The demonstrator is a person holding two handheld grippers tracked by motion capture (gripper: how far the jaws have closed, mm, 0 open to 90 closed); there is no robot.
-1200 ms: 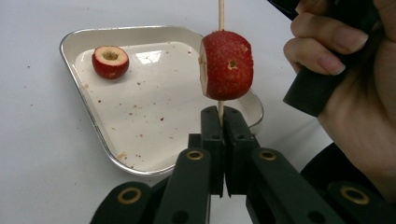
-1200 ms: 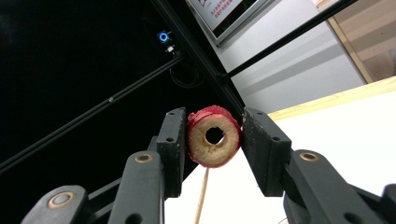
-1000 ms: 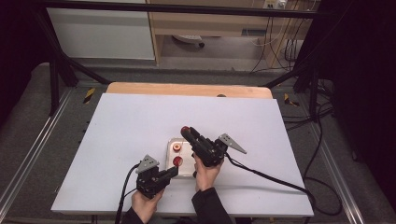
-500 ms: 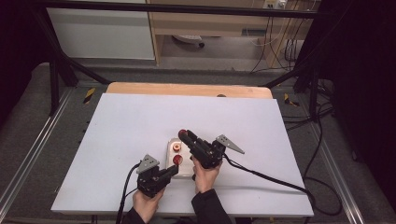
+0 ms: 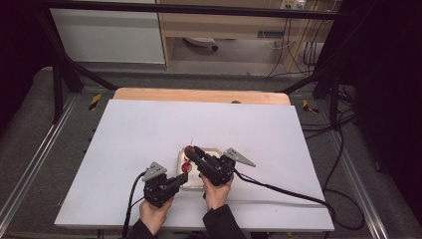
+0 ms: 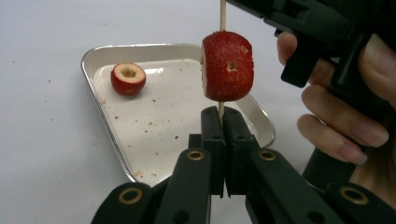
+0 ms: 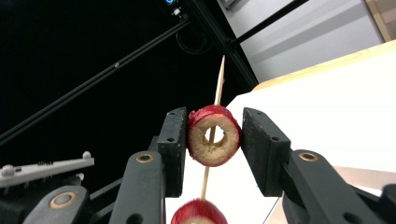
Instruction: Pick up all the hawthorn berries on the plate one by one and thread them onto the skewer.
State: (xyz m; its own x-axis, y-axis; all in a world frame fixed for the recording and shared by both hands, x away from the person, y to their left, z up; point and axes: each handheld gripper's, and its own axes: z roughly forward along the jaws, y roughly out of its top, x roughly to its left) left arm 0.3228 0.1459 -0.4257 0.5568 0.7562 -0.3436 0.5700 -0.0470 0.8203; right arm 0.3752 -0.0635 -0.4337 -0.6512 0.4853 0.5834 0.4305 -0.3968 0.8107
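The skewer (image 6: 222, 11) runs off the top edge, its lower end hidden between the left gripper's (image 6: 223, 122) fingers.

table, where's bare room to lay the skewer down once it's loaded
The white table is bare across its far half up to the wooden edge, and down its left and right sides. It is crowded near the person: the tray, left gripper, right gripper and skewer bunch together there.
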